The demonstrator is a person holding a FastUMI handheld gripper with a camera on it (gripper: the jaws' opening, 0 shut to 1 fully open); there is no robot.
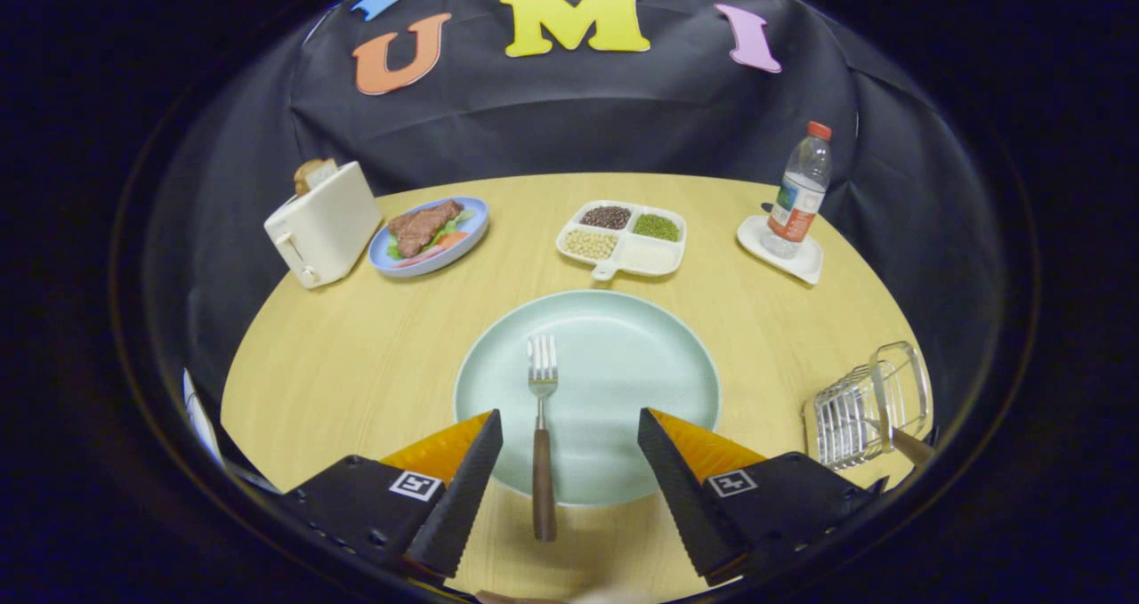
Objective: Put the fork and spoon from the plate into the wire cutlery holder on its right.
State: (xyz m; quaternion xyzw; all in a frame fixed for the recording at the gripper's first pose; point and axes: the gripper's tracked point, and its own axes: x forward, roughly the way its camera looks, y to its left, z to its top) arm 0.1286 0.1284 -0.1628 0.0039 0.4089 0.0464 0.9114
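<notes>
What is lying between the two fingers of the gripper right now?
In the gripper view, the open gripper has the fork between its fingers, handle toward the camera, tines resting on the pale green plate. Neither finger touches it.

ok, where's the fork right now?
Gripper view: the fork lies on the pale green plate, left of its centre, handle overhanging the near rim between the open gripper fingers.

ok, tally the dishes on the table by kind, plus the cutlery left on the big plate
Plates: 2, the green plate and the blue plate
Divided tray: 1
Saucer: 1
Fork: 1, between the open gripper fingers
Total: 5
</notes>
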